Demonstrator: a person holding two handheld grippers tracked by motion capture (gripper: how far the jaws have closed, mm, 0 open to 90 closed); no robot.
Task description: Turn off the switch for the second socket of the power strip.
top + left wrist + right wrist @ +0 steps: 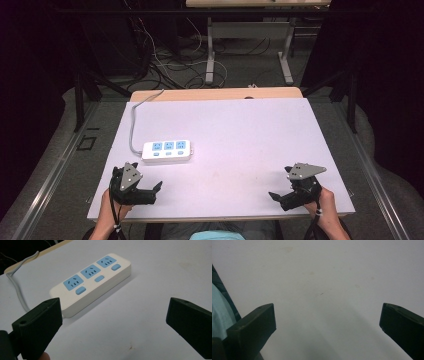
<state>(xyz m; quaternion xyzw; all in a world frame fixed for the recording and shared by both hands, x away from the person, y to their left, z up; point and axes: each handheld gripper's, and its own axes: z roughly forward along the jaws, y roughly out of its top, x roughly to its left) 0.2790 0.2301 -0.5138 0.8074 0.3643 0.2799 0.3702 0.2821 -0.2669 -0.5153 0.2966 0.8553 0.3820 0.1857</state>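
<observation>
The left gripper, jaws spread wide and holding nothing, is hovering near the white 3-socket power strip lying flat on the table. The right gripper, equally agape, is idling well apart. Any nudge is risking the light strip sliding, its grey cord tugging it askew.

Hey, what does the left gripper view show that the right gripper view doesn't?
Left gripper view: a white power strip with three blue sockets and three blue buttons, its grey cord trailing off, just ahead of the open left gripper.

Right gripper view: bare tabletop ahead of the open right gripper, with a bit of light-blue cloth at the left edge.

Both: two black jaws wide apart, holding nothing, over the same white table.
</observation>
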